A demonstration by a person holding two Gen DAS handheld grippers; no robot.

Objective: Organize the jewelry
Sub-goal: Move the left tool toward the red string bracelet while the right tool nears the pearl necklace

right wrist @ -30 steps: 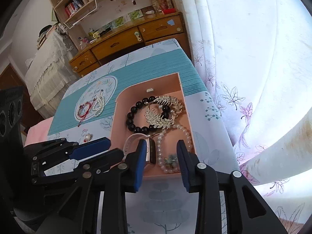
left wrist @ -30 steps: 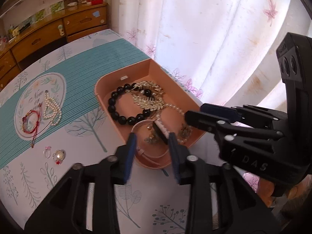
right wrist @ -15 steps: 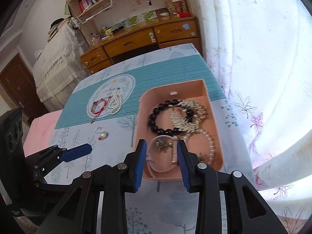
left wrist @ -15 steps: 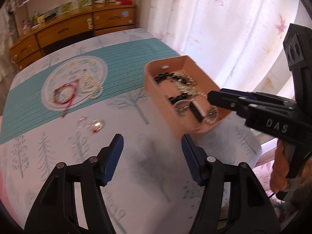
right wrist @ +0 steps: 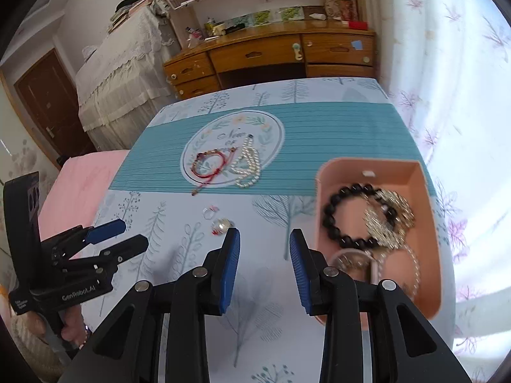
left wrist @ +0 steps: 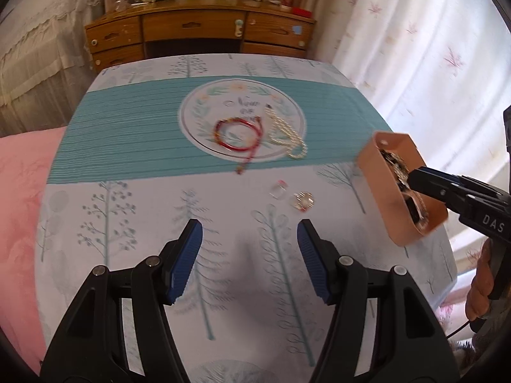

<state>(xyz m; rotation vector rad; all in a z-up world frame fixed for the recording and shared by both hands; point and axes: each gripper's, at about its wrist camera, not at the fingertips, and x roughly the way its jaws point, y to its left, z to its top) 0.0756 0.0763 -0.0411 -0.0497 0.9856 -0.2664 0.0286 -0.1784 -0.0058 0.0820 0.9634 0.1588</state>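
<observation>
A pink tray at the table's right holds a black bead bracelet, a gold leaf comb and pearl strands. On the cloth's round emblem lie a red cord bracelet and a pearl necklace. Nearer, a small ring and a brooch lie on the cloth. My left gripper is open and empty above the cloth, short of the ring and brooch. My right gripper is open and empty, left of the tray.
The table wears a white tree-print cloth with a teal band. A pink cushion lies at the left edge. A wooden desk stands beyond the table. Curtains hang on the right.
Both grippers have drawn back from the tray and swung left. The left gripper has opened wider and now faces the loose jewelry on the cloth. The right gripper has opened a little.
</observation>
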